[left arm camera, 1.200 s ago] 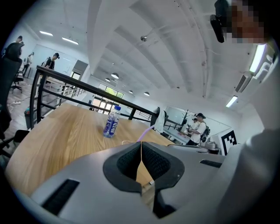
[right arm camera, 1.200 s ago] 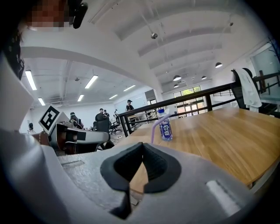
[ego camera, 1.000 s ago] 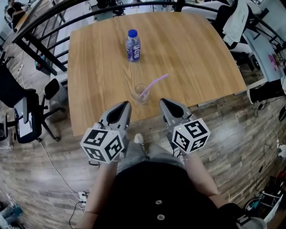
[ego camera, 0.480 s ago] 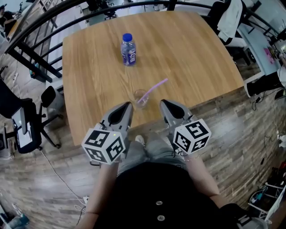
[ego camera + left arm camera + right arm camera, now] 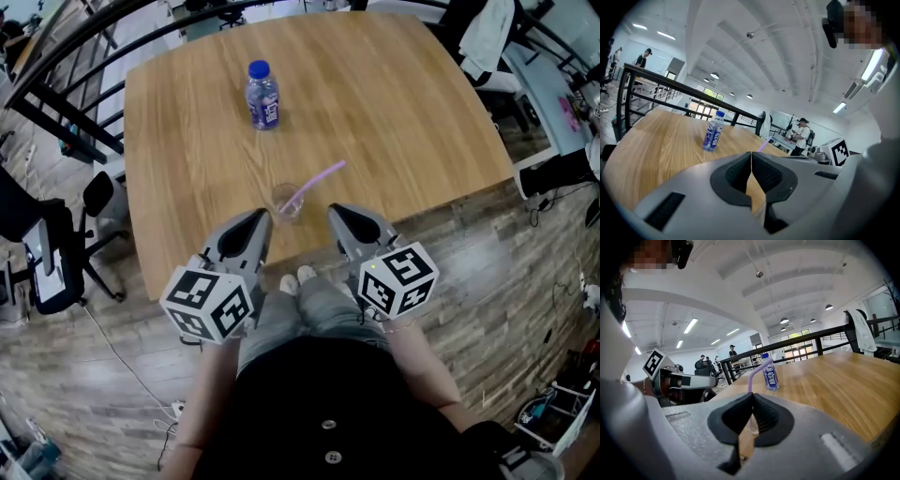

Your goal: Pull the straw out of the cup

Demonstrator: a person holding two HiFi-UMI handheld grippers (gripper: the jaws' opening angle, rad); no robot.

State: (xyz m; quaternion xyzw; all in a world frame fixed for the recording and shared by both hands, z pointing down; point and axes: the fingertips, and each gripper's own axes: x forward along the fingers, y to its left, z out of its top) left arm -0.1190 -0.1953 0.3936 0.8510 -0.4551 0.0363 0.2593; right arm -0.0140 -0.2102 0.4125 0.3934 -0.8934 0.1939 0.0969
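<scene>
At the near edge of the table (image 5: pixel 394 103) my left claw (image 5: pixel 262 216) and right claw (image 5: pixel 334 209) flank the cup (image 5: pixel 286 202), both clenched empty, seemingly poised to draw its straw (image 5: pixel 316 178).

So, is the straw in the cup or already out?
In. The purple straw leans out of the clear cup, lower end inside it; the left gripper and right gripper sit short of it, jaws together.

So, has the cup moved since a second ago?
No. The cup keeps its place by the near edge of the table, equally far from the bottle; only the view shifted.
</scene>
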